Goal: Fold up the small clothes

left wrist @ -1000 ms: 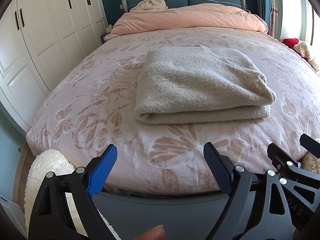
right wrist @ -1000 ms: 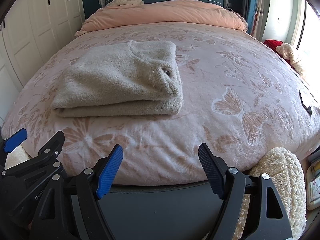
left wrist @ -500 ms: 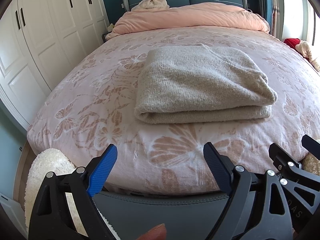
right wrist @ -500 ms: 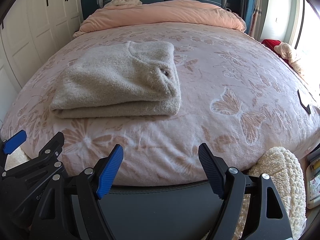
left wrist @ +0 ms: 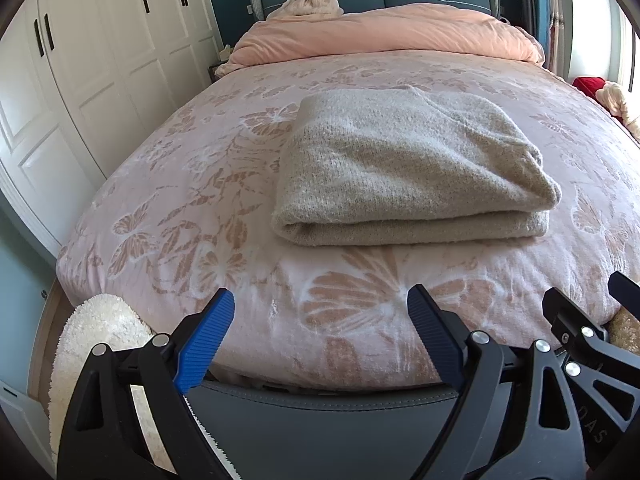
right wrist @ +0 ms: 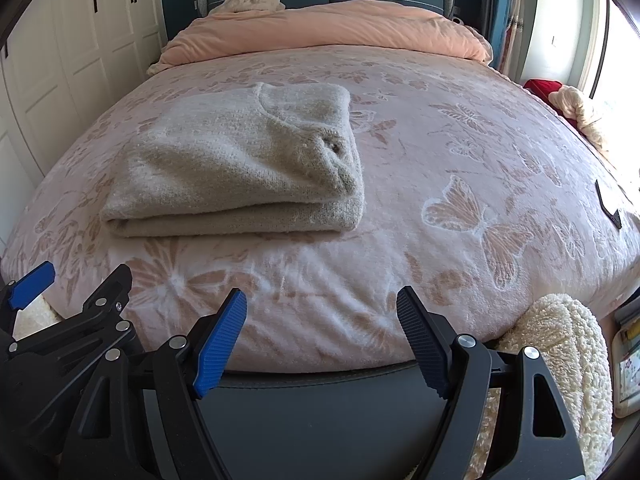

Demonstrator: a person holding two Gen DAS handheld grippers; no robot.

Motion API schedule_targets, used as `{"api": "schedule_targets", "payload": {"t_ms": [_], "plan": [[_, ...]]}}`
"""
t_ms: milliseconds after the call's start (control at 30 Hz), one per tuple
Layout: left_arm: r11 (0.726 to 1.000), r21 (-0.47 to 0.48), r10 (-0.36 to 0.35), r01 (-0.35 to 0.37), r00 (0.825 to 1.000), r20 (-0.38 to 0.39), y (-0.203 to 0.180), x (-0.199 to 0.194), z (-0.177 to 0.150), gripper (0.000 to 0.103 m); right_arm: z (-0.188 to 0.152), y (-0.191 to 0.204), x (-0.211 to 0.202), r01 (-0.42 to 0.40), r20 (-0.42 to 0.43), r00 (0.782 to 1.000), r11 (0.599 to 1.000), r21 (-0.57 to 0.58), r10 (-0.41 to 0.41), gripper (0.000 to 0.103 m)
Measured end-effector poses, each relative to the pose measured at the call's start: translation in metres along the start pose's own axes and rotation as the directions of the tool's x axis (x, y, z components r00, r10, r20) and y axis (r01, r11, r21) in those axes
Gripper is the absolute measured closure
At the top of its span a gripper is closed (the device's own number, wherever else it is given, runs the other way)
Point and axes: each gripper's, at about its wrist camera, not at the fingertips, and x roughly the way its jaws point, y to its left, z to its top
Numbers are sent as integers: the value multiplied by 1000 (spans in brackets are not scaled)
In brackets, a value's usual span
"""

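A beige knitted sweater (left wrist: 404,168) lies folded in a neat rectangle on the pink butterfly-print bed cover (left wrist: 192,200). It also shows in the right wrist view (right wrist: 240,164), with its neckline on top. My left gripper (left wrist: 322,336) is open and empty, held back over the foot of the bed, well short of the sweater. My right gripper (right wrist: 320,334) is open and empty, level with the left one. The left gripper also shows at the left edge of the right wrist view (right wrist: 60,308), and the right gripper at the right edge of the left wrist view (left wrist: 592,332).
A pink duvet (left wrist: 384,36) is bunched at the headboard. White wardrobe doors (left wrist: 80,80) stand on the left. Fluffy cream rugs (right wrist: 560,360) lie on the floor at the bed's foot. A red and cream bundle (right wrist: 568,100) sits by the window. A small dark object (right wrist: 608,204) lies on the bed's right edge.
Both grippers have drifted slightly, so the view has shifted a little. The sweater has not moved and both grippers stay open.
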Motion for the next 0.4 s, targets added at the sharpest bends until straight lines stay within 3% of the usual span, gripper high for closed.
{"api": "schedule_targets", "payload": {"t_ms": [400], "plan": [[1000,-13,-6,6,1000,4,-1,-1,1,18,0,0,0,3,4,1000,1000,16,-3,27]]}}
